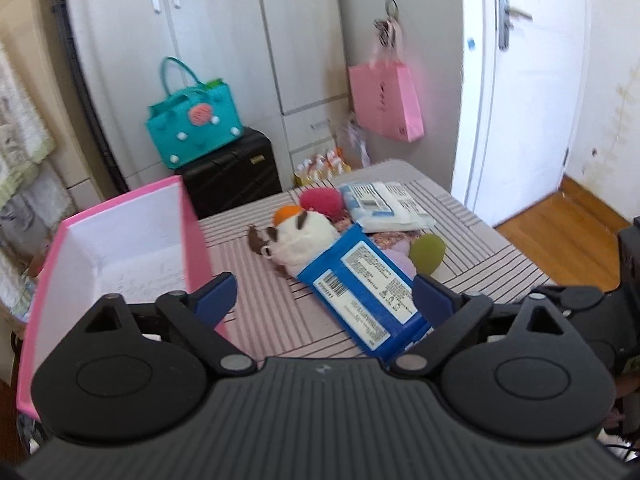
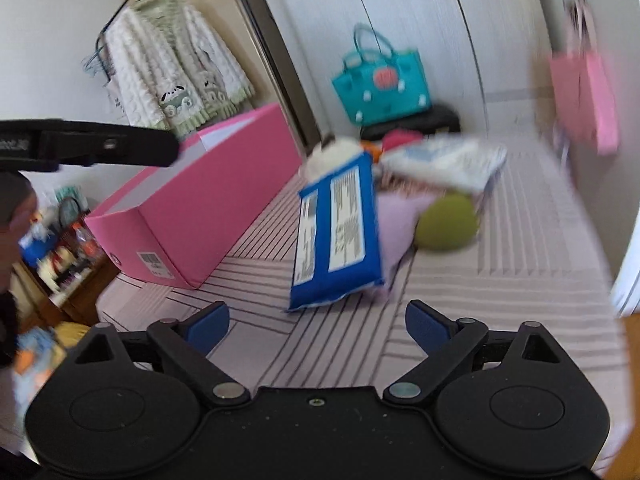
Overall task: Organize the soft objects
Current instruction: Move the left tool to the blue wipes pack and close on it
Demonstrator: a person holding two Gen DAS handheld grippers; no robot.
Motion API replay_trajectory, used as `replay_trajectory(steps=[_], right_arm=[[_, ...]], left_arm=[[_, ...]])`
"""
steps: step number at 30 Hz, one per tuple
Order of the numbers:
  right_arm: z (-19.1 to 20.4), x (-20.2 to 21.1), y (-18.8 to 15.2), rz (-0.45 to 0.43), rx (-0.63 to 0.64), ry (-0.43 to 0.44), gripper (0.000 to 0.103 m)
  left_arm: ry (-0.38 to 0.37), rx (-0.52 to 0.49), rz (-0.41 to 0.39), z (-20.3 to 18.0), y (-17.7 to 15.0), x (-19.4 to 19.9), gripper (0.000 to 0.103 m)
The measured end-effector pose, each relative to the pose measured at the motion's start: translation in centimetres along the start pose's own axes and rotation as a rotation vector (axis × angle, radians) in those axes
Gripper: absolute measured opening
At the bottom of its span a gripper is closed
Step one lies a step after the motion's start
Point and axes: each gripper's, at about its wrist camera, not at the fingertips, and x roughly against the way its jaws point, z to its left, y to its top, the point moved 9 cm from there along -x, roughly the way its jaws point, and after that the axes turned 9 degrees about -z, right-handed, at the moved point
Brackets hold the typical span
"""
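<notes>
Both sets of jaws are spread wide with nothing between the pads. The left gripper [image 1: 324, 292] hangs over the table's [image 1: 256, 300] near edge, its left finger just in front of the pink box [image 1: 120, 248] and its right one overlapping the near end of the blue pack [image 1: 364, 288], though I can't tell if it actually touches. The right gripper [image 2: 318, 326] is over bare striped tabletop [image 2: 500, 280], with the blue pack [image 2: 336, 232] just beyond its tips.

The soft stuff is heaped mid-table: blue pack leaning on a white plush [image 1: 304, 236] with an orange patch, a red ball [image 1: 322, 200] behind that, a green ball [image 1: 427, 252] and something lilac [image 2: 394, 220] to the right, and a white-and-blue pack [image 1: 384, 204] toward the far edge. The pink box sits open along the left edge, and its inside looks empty from the left wrist view.

Past the far edge, a teal bag [image 1: 196, 120] sits on a black case [image 1: 232, 172], and a pink bag [image 1: 386, 100] hangs on the wardrobe [image 1: 240, 40]. The right view is pretty blurry.
</notes>
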Motion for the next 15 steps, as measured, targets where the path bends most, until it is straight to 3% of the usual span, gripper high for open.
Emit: replay_trajectory(steps=[3, 8, 11, 13, 15], right_arm=[[-0.2, -1.7, -0.8, 0.049, -0.055, 0.027, 0.086], [0.1, -2.5, -0.5, 0.018, -0.085, 0.016, 0.079], [0.2, -2.8, -1.0, 0.038, -0.104, 0.035, 0.074], [0.2, -2.6, -1.2, 0.031, -0.137, 0.051, 0.065], [-0.1, -2.7, -1.3, 0.032, -0.171, 0.07, 0.058]], left_arm=[[-0.026, -0.029, 0.044, -0.8, 0.0, -2.8, 0.087], [-0.056, -0.055, 0.145, -1.2, -0.7, -7.3, 0.086], [-0.064, -0.081, 0.227, -1.2, -1.4, -10.2, 0.076], [-0.039, -0.075, 0.276, -0.8, -2.0, -11.8, 0.074], [-0.086, -0.058, 0.3, -1.1, -2.3, -12.8, 0.068]])
